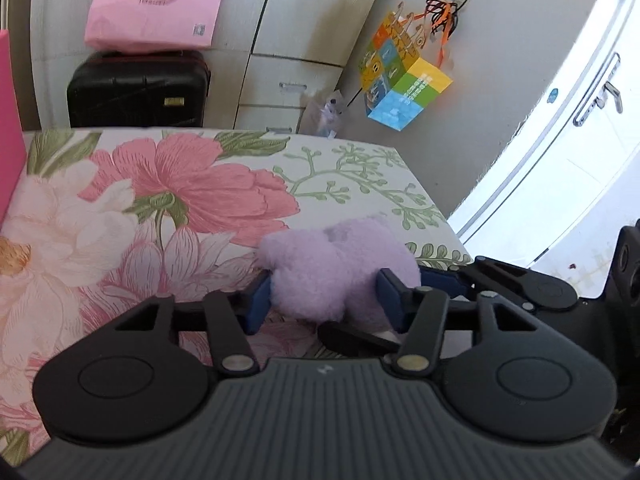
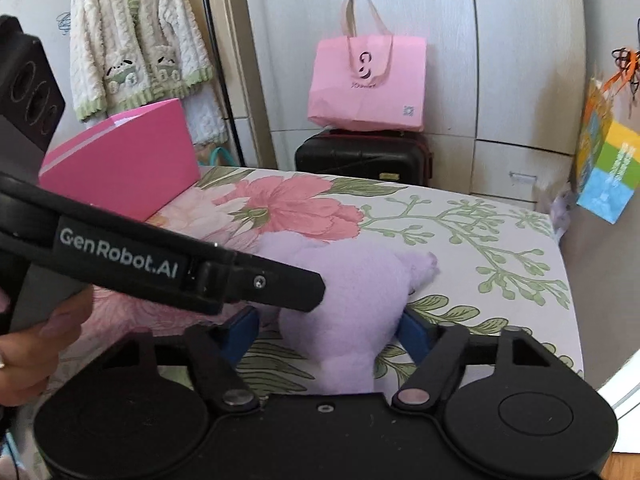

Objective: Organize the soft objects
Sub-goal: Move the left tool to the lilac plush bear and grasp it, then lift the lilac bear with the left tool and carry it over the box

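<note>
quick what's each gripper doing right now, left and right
Left gripper: jaws closed on the purple plush toy.
Right gripper: the plush sits between its jaws; the right pad touches it, but a firm grip cannot be told.

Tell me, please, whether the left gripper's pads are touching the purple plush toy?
Touching. In the left wrist view, both blue pads of the left gripper press into the purple plush toy, denting its fur.

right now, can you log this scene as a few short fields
surface: floral bed cover
toy: purple plush toy lying on the cover
left gripper: pads pressed on the toy
right gripper: toy between pads, contact unclear
box: pink box at the far left of the bed
background: pink bag on a black suitcase
</note>
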{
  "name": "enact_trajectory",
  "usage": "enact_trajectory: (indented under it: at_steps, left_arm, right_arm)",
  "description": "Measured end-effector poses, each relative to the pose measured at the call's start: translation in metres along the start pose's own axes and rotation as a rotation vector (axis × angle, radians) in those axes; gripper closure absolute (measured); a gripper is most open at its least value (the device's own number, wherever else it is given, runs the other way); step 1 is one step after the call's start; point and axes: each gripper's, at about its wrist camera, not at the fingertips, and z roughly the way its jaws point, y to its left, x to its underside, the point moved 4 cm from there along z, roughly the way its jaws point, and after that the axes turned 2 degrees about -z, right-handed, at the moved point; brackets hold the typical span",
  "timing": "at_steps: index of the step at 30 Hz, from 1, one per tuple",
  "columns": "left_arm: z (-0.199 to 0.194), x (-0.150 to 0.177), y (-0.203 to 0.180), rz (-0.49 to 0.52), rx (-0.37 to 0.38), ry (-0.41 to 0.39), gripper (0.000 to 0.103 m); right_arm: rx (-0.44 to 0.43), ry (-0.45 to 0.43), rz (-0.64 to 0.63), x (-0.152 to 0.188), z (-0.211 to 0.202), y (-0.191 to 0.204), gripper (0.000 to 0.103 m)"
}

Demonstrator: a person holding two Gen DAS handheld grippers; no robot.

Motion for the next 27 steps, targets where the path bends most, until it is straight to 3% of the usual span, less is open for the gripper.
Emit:
enact_trajectory:
  at_steps: [4,27]
  left_arm:
    - [-0.007,0.004,-0.010,0.057,-0.021,-0.029,0.054]
    - [-0.082,0.055,-0.029,0.162,-0.049,-0.057,0.055]
  right_arm:
    - [0.054,-0.014,-0.016,0.002,-0.005,0.003,0.043]
    - [0.114,-0.025,0.055,0.033,-0.059,0.060,0.044]
